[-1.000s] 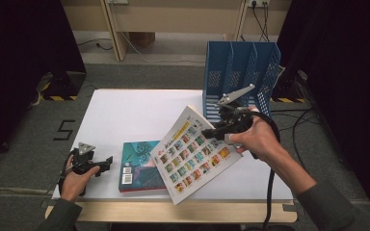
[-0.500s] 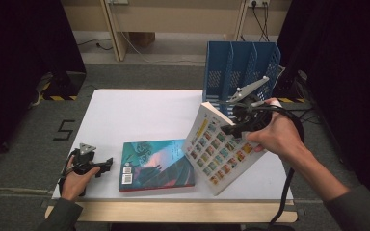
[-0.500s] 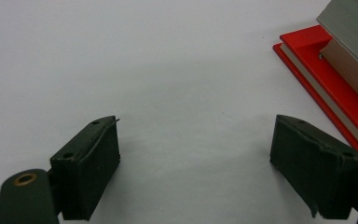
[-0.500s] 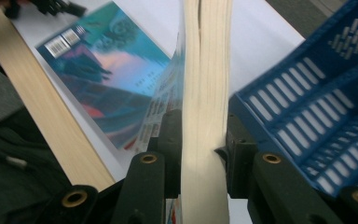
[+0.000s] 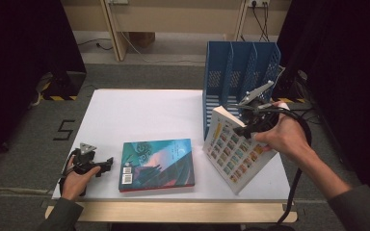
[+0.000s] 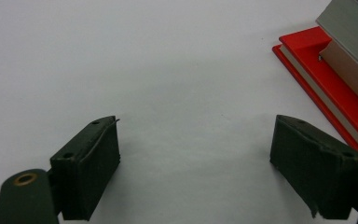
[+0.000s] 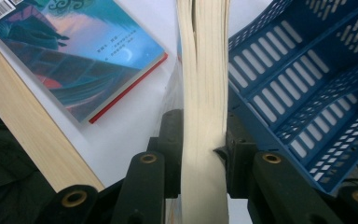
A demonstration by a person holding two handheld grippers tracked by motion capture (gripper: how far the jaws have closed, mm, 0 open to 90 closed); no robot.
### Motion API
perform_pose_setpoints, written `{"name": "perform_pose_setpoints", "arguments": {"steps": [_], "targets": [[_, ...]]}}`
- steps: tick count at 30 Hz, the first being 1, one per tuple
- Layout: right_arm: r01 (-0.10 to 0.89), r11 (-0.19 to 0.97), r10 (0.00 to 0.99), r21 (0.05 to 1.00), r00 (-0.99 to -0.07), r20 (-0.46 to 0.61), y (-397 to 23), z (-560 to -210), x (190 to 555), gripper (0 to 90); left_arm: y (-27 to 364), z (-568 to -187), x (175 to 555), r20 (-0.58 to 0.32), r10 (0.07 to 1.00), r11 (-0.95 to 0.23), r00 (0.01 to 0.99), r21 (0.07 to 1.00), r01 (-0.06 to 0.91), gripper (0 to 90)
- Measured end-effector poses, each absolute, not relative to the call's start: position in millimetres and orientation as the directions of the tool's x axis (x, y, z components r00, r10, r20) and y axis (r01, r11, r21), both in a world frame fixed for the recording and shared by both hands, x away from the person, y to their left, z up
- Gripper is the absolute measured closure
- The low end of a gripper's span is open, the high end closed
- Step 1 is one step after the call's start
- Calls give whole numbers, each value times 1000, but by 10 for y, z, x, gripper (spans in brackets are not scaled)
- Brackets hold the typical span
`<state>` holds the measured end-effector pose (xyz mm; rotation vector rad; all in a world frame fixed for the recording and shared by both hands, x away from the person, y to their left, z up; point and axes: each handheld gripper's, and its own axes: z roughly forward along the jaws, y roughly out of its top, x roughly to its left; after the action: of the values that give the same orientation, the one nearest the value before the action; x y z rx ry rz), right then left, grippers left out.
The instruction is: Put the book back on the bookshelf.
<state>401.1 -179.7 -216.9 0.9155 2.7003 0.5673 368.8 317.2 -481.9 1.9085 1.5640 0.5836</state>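
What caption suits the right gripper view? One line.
Right gripper clamps a thick book upright beside the blue file rack.

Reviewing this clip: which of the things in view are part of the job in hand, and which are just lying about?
Part of the job:
- white book with the picture-grid cover, tilted, clamped in the right gripper
- blue file rack, right beside that book

Lying about:
- teal-covered book, flat on the table
- left gripper, open, resting on the table beside the teal-covered book

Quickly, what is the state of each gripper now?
Left gripper: open, holding nothing, resting on the table.
Right gripper: shut on the white book, beside the blue file rack.
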Motion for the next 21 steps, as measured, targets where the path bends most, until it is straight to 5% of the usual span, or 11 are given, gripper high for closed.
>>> {"name": "perform_pose_setpoints", "arguments": {"steps": [21], "targets": [[655, 649, 696, 388, -717, 46, -1611, -2229, 4165, 684, 3171, -4826, 3684, -39, 977, -124, 209, 692, 711, 146]]}}
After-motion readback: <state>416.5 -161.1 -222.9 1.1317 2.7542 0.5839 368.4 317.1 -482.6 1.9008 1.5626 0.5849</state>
